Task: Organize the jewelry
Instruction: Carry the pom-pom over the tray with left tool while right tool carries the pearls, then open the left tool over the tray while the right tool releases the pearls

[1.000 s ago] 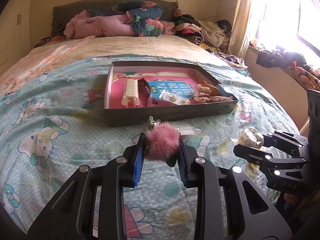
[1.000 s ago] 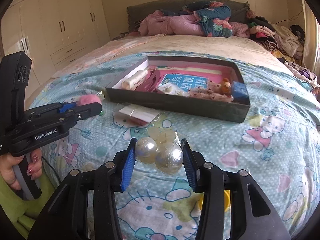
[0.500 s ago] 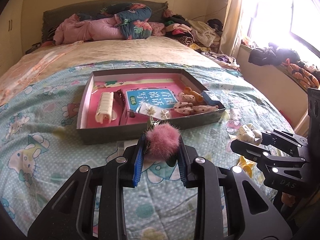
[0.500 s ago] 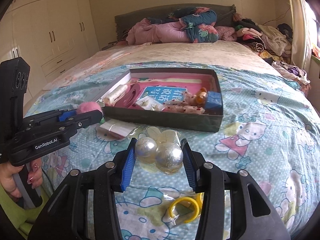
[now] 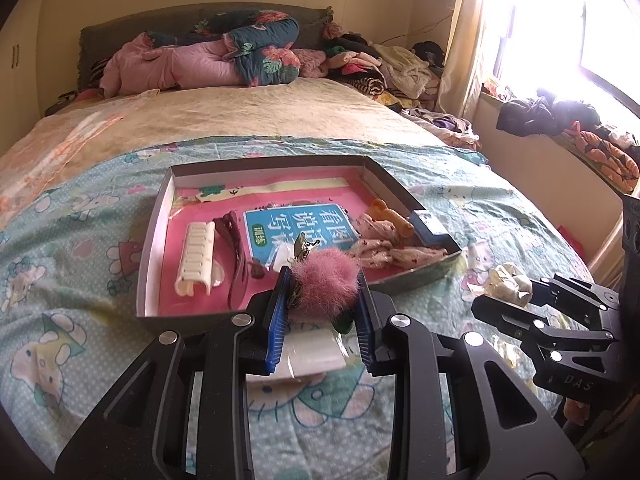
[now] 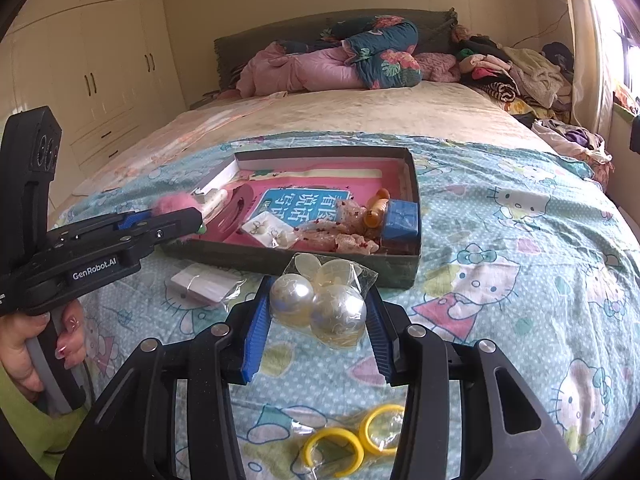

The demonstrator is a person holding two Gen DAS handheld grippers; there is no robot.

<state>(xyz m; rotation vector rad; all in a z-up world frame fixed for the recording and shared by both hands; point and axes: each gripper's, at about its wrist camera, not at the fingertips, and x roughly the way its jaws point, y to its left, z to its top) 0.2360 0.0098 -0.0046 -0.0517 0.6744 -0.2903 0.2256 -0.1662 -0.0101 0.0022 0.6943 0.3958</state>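
While both tools hang over a bed spread with a cartoon-cat quilt (image 6: pixel 520 240), each one pinches a piece of jewelry. The left hand-held gripper (image 5: pixel 322 300) has its ribbed blue pads pressed into a fluffy pink pom-pom (image 5: pixel 326 282) with a small metal clip on top, held just at the near edge of a shallow dark cardboard box (image 5: pixel 156 240). The right hand-held gripper (image 6: pixel 318 312) squeezes a crinkly clear bag holding two glossy pearl-like balls (image 6: pixel 320 306), in front of the box's near wall. Inside the pink-lined box lie a ridged cream hair clip (image 5: pixel 196 256), a dark red clip (image 5: pixel 236 252), a blue printed card (image 5: pixel 296 224), floral fabric ties (image 5: pixel 384 244) and a small blue box (image 6: pixel 400 220). On the quilt, below the right tool, lies a packet of smooth yellow rings (image 6: pixel 352 440); a flat white packet (image 6: pixel 204 284) lies near the box.
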